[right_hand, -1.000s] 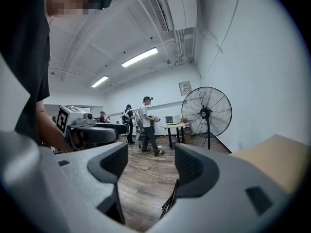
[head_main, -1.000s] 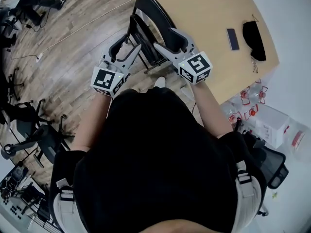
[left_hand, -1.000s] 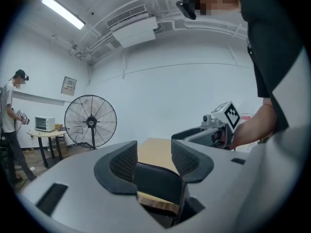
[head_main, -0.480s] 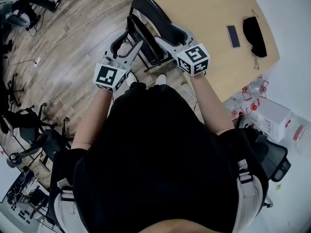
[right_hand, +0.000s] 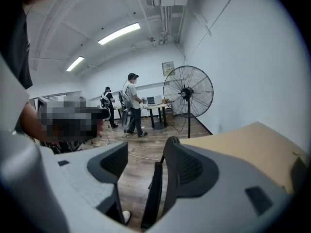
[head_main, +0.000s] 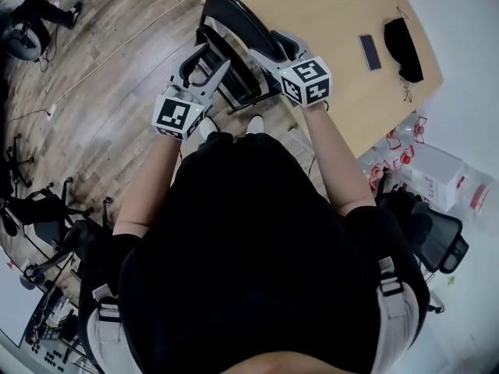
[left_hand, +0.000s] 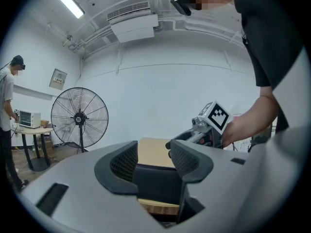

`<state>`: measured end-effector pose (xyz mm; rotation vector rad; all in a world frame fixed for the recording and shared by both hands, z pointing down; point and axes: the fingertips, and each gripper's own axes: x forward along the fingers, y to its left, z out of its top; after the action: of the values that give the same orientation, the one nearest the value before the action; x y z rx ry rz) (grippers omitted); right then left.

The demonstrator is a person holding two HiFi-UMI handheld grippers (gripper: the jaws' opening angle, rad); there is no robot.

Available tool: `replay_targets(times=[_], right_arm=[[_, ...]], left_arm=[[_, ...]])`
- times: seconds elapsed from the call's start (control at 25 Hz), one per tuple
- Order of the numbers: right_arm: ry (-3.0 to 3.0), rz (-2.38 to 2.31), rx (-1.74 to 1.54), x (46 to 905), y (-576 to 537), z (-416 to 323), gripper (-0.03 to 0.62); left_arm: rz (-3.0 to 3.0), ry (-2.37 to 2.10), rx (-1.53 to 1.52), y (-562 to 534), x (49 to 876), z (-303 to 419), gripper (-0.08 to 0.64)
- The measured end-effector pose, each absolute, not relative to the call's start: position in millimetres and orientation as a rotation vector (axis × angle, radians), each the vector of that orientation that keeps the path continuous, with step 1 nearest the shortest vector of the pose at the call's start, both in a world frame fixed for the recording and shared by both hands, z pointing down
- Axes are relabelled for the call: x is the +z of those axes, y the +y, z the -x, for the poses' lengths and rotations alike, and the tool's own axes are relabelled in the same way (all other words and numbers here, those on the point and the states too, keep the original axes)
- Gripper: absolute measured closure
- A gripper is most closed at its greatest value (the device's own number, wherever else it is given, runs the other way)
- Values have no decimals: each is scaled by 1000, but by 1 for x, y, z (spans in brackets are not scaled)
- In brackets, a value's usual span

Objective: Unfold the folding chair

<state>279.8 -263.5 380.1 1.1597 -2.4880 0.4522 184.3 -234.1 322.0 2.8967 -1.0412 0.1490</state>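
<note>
The person in black stands over the folding chair (head_main: 242, 18), which sits upright on the wooden floor (head_main: 117, 68), right up against the corner of the table (head_main: 327, 14). It looks folded flat; seen from the right gripper view it is a thin black slab (right_hand: 152, 198) on edge.

The left gripper (head_main: 207, 59) reaches in level at the chair's near side. Its fingers (left_hand: 121, 164) are clamped on a black part of the chair (left_hand: 155, 181) that fills the gap between them, with the tan tabletop showing just beyond.

The right gripper (head_main: 269, 49) comes down at a tilt onto the curved top of the chair. Its fingers (right_hand: 189, 171) stand apart: the chair's edge is between them, just beside one finger, with a clear gap to the other.

A phone (head_main: 368, 51) lies on the table, well away from both hands. A big standing fan (right_hand: 188, 91) stands against the far wall
</note>
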Motion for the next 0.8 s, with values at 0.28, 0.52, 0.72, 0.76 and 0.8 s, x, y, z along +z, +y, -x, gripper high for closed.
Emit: replay_targets(times=[0.28, 0.52, 0.72, 0.76, 0.8], right_arm=[[-2323, -1116, 531, 423, -289, -291, 296], [-2172, -1014, 589, 458, -301, -297, 296], [-2078, -963, 636, 481, -310, -301, 296], [-2062, -953, 644, 485, -311, -301, 296], [-2046, -941, 651, 489, -311, -302, 296]], left_arm=[[-2897, -992, 182, -252, 336, -190, 350], [-2902, -985, 177, -260, 342, -189, 350], [-2890, -985, 175, -265, 349, -187, 364], [-2888, -987, 180, -267, 350, -187, 362], [-2891, -992, 177, -268, 350, -187, 362]])
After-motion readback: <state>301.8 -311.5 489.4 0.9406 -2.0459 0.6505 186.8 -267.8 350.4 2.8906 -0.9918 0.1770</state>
